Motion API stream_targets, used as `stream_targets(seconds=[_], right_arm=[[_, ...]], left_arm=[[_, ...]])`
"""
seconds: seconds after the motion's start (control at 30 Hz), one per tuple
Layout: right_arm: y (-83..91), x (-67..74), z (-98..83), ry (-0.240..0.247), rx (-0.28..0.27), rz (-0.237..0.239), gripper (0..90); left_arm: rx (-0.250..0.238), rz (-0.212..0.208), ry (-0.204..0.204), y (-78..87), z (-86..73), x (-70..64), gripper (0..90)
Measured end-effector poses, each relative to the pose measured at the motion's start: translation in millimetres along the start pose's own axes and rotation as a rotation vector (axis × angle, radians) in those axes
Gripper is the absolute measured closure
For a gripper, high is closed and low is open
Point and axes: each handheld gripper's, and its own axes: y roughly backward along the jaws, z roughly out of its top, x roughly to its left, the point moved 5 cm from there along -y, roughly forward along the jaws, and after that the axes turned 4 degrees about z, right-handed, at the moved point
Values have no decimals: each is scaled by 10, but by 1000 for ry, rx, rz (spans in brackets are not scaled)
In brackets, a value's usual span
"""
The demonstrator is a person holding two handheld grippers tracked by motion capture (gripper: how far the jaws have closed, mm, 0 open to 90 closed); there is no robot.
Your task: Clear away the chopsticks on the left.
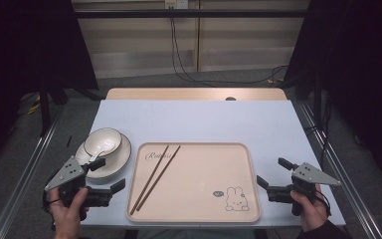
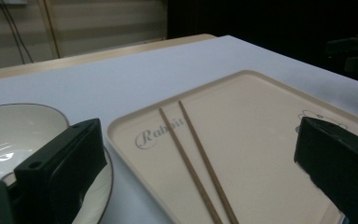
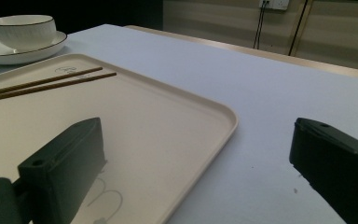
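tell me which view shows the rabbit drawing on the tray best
The high view: the rabbit drawing is seen whole, near the tray's front right corner. In the left gripper view only a faint part of it shows, cut off by the tool's jaw. In the right gripper view a few outline strokes show beside the jaw.

Lab/recording rig, not a home: table [image 1: 194, 119] boxed in by black curtains [image 1: 363, 59], metal frame rails [image 1: 20, 174], loose cables [image 1: 189, 74] on grey floor, wall outlet [image 1: 175, 4].
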Motion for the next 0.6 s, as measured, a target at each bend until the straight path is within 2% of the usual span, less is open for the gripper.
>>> stream_targets(seconds=[0.07,0.17,0.23,0.3,0.37,0.47,0.5,0.57,0.6], right_arm=[[0,0,1,-2,-2,-2,29],[2,-3,0,0,-2,-2,29],[0,-7,1,-3,-4,-7,29],[2,-8,4,-4,-7,-6,29],[2,-8,6,-3,-8,-5,28],[5,-11,8,-5,-12,-10,28],[6,-11,12,-5,-17,-13,28],[8,-13,12,-5,-19,-15,28],[8,-13,12,-5,-19,-15,28]], left_arm=[[-4,14,-10,58,-28,24,15],[-20,42,11,140,-86,62,15],[-17,75,-4,189,-126,86,15],[-10,80,-24,223,-148,102,15],[-31,71,-4,252,-191,132,15],[-43,97,38,301,-275,197,14],[-43,109,44,312,-303,209,14],[-43,110,43,330,-348,218,14],[-47,106,58,328,-354,224,14]])
